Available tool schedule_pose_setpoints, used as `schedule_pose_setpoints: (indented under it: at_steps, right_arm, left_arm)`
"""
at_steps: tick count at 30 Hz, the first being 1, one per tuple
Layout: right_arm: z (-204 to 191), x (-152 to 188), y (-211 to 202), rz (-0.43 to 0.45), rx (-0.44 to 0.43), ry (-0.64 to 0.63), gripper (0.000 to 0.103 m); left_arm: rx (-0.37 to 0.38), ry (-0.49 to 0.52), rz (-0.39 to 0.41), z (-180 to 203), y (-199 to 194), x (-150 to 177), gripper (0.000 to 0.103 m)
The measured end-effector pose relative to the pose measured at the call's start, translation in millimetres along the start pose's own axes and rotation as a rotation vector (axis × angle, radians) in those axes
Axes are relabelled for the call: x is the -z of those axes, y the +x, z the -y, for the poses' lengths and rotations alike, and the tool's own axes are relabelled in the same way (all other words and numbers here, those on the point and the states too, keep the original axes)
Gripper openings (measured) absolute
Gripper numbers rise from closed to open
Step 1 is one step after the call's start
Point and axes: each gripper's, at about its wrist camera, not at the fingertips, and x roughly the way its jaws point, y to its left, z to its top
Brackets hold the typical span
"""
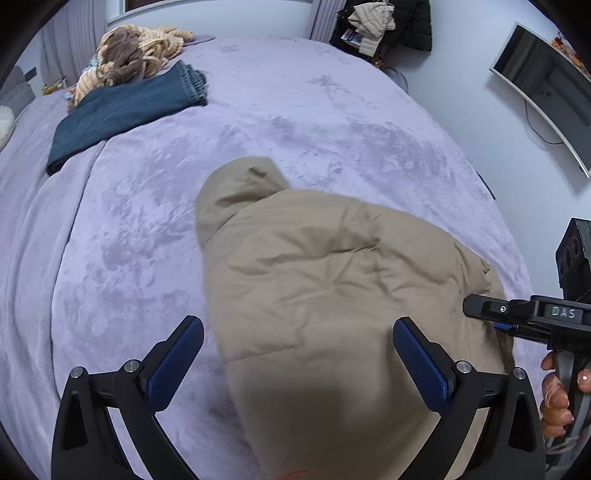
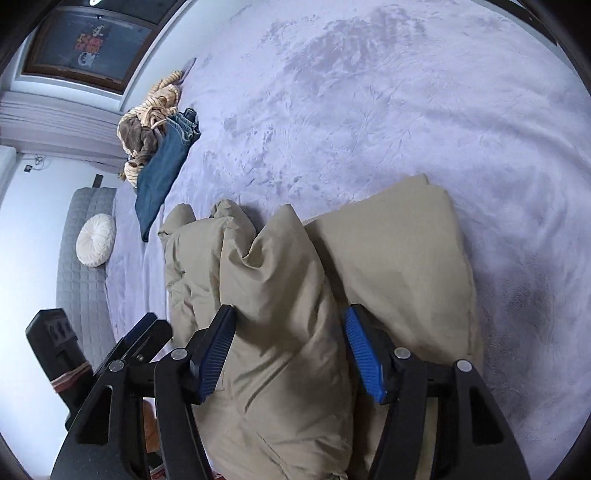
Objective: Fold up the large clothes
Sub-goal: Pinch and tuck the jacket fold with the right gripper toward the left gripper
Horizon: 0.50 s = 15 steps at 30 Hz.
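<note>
A puffy beige jacket (image 1: 332,277) lies bunched on the lilac bed cover (image 1: 295,110), its hood end pointing up the bed. My left gripper (image 1: 297,347) hangs open and wide above the jacket's near part; one pad is over the cover, the other over the fabric. In the right wrist view the jacket (image 2: 280,295) rises in a thick fold between the blue pads of my right gripper (image 2: 288,343). Those jaws stand partly apart, and a dark gap shows beside the right pad (image 2: 364,354). The right gripper (image 1: 480,310) also enters the left wrist view from the right edge.
Folded blue jeans (image 1: 122,110) and a heap of striped and brown clothes (image 1: 136,55) lie at the far left of the bed. Dark coats (image 1: 384,26) hang beyond it. A screen (image 1: 543,81) is on the right wall. A round white cushion (image 2: 96,240) rests on a grey quilted headboard.
</note>
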Motion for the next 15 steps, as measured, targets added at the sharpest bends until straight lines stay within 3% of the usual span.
schedule_pose_setpoints:
  at_steps: [1, 5, 9, 15]
  right_arm:
    - [-3, 1, 6, -0.010, 0.062, -0.025, 0.022]
    - [-4, 15, 16, -0.010, 0.238, -0.127, 0.016]
    - [15, 26, 22, -0.025, 0.263, -0.118, 0.012]
    - [12, 35, 6, 0.005, 0.256, -0.083, 0.016]
  left_arm:
    - [-0.004, -0.017, -0.025, -8, 3, 5, 0.103]
    - [0.042, -0.085, -0.105, -25, 19, 32, 0.103]
    - [0.070, -0.105, -0.116, -16, 28, 44, 0.103]
    - [0.043, -0.047, -0.117, -4, 25, 46, 0.103]
